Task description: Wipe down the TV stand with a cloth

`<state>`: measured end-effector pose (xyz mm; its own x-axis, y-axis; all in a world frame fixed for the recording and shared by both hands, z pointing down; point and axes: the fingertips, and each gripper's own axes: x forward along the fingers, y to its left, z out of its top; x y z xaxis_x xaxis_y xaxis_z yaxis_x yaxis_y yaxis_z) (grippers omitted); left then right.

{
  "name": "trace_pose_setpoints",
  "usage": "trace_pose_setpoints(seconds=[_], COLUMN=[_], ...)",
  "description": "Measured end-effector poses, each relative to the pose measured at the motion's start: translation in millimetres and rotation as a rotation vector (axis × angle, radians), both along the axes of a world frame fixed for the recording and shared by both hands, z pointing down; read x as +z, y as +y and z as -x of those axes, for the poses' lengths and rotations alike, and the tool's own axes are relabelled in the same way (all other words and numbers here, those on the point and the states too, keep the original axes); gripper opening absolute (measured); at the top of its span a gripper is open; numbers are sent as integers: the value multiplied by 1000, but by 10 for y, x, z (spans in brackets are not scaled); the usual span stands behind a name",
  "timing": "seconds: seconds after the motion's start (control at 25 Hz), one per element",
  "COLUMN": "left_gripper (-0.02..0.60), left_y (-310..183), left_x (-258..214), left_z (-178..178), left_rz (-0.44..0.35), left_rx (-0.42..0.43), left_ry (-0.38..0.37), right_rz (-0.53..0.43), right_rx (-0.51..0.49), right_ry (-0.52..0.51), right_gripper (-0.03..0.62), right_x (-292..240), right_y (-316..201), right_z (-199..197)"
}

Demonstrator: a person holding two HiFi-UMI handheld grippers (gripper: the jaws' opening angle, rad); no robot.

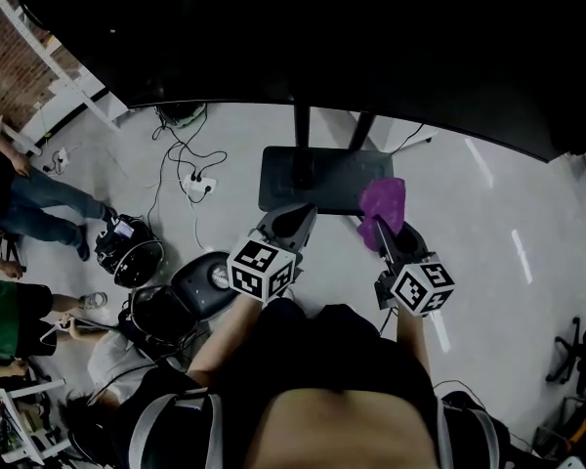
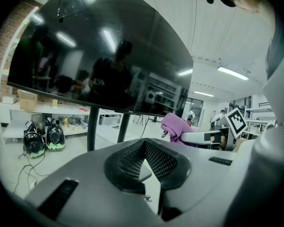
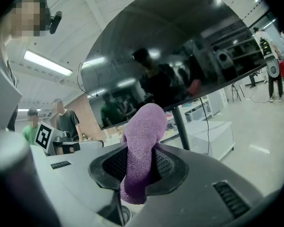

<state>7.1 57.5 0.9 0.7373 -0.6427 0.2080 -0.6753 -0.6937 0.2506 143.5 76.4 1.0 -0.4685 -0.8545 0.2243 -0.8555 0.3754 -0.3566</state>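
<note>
The TV stand's dark flat base (image 1: 317, 176) lies on the grey floor under the big black screen (image 1: 322, 37), with two poles (image 1: 301, 145) rising from it. My right gripper (image 1: 379, 227) is shut on a purple cloth (image 1: 383, 199), held over the base's right edge. In the right gripper view the cloth (image 3: 142, 145) sticks up between the jaws of the right gripper (image 3: 139, 161). My left gripper (image 1: 306, 211) hovers at the base's near edge. In its own view the left gripper (image 2: 145, 148) is shut with nothing in it, and the cloth (image 2: 174, 124) shows to its right.
Cables and a power strip (image 1: 197, 180) trail across the floor left of the base. Black helmets (image 1: 127, 249) and a round dark device (image 1: 207, 281) sit nearer me. People (image 1: 29, 203) stand at the far left. A low white bench (image 3: 213, 137) is behind the stand.
</note>
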Motion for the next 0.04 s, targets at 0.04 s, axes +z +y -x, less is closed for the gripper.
trace_pose_setpoints(seconds=[0.04], left_gripper=[5], left_y=[8], left_x=[5], left_z=[8], left_rz=[0], left_rx=[1], left_ry=[-2], right_rz=[4], right_rx=[-2], right_ry=[2], right_gripper=[100], right_x=[5], right_y=[5], right_z=[10])
